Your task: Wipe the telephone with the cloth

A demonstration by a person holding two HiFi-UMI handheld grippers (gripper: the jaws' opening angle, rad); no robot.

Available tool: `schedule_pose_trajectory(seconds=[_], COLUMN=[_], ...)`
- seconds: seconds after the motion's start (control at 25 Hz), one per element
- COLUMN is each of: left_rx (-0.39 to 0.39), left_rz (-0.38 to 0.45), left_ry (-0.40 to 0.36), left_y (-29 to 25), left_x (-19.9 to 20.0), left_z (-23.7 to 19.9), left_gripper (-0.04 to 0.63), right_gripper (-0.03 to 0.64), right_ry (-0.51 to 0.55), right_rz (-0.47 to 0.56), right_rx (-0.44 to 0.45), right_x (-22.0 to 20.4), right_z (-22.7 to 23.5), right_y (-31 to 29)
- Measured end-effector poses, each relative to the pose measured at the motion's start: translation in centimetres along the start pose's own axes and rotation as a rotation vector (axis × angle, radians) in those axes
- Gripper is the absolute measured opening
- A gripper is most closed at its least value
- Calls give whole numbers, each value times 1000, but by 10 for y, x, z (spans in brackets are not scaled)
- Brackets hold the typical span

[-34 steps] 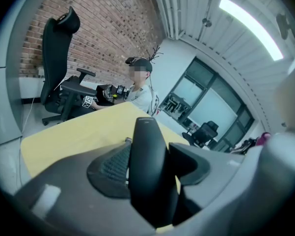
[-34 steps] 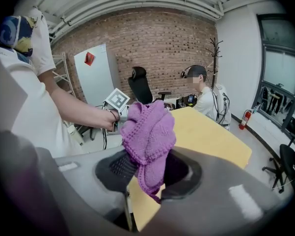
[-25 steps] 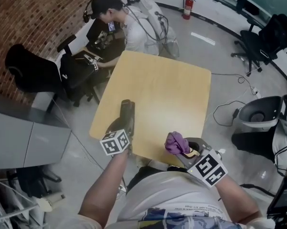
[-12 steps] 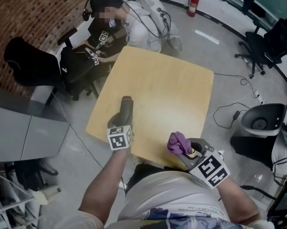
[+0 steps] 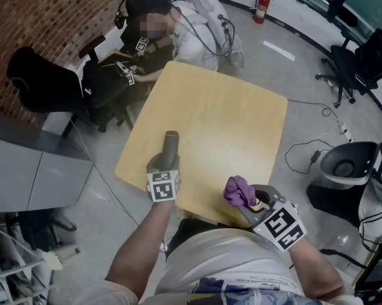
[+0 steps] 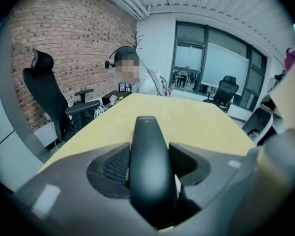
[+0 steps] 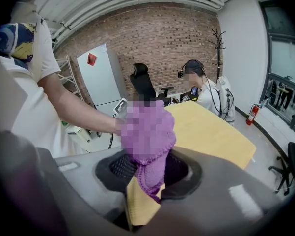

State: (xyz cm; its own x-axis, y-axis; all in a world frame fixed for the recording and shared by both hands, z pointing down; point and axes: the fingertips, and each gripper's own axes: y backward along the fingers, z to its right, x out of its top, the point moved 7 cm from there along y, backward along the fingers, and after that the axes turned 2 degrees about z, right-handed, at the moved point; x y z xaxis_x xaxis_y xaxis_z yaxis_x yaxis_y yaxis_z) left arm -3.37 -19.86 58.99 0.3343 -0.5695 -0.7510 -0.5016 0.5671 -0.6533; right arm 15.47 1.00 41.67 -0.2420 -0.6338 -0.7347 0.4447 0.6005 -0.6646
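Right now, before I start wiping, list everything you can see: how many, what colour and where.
table: one, light wood, centre of the head view
telephone handset: one, black, over the table's near left part, held
cloth: one, purple, bunched at the table's near edge, held
seated person: one, pale jacket, at the table's far left corner
office chairs: at least two, black, one by the brick wall, one far right
fire extinguisher: one, red, on the far floor
left tongs: one, grey, closed on the telephone handset
right tongs: one, grey, closed on the cloth
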Motion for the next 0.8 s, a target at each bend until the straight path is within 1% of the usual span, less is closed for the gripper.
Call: schedule_pose_trajectory(seconds=[0.2, 0.32, 0.36, 0.48, 0.64, 0.72, 0.8], left_rx=[-21, -43, -48, -71, -97, -116, -146], left_rz=[4, 2, 4, 21, 61, 87, 116], left_ry=[-7, -4, -12, -44, -95, -86, -53], left_y=[-3, -1, 1, 5, 18, 32, 49], left_x=[0, 2, 3, 9, 6, 8, 10], left_z=[1, 5, 6, 9, 5, 2, -2], left_gripper=[262, 297, 302, 313, 325, 325, 327], right_gripper=[121, 121, 121, 121, 121, 121, 121], right_ry=[1, 0, 0, 1, 7, 9, 9], right_rz=[-4, -49, -52, -16, -42, -11, 14], right_rx=[-5, -2, -1, -4, 5, 2, -1], right_x=[0, -5, -5, 1, 4, 11, 15], right_z=[-4, -9, -11, -16, -27, -31, -35], right_y=[-2, -3, -3, -7, -10, -15, -21])
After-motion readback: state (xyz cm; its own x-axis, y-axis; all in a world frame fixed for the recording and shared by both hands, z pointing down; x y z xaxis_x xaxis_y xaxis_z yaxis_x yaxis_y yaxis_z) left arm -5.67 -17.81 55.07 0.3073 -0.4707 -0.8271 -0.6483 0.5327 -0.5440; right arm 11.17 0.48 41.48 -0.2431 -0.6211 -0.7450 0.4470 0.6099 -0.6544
